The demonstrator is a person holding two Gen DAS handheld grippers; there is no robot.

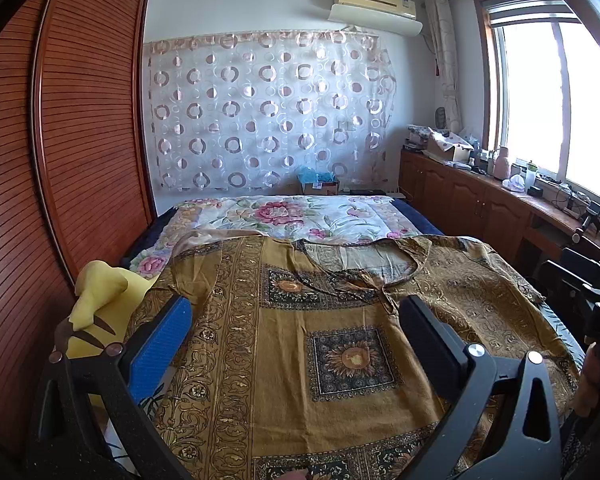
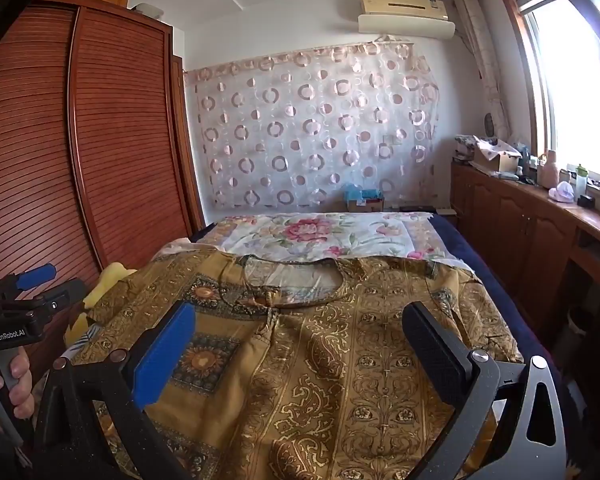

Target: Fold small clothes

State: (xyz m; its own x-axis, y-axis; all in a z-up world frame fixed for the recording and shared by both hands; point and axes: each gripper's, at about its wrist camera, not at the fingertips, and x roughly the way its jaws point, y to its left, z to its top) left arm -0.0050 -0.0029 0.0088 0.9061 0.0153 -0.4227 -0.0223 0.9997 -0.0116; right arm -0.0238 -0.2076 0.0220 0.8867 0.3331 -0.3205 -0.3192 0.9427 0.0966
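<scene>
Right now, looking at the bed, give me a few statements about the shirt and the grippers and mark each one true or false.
1. The shirt lies spread flat on the bed. True.
2. The left gripper is shut on the shirt. False: its jaws stand wide open, with nothing between them.
3. The neckline points toward the far end of the bed. True.
4. The right gripper is open. True.
5. A yellow toy sits on the window side of the shirt. False: it sits on the wardrobe side.
6. The shirt is already folded in half. False: both shoulders and the neckline still show, unfolded.
</scene>
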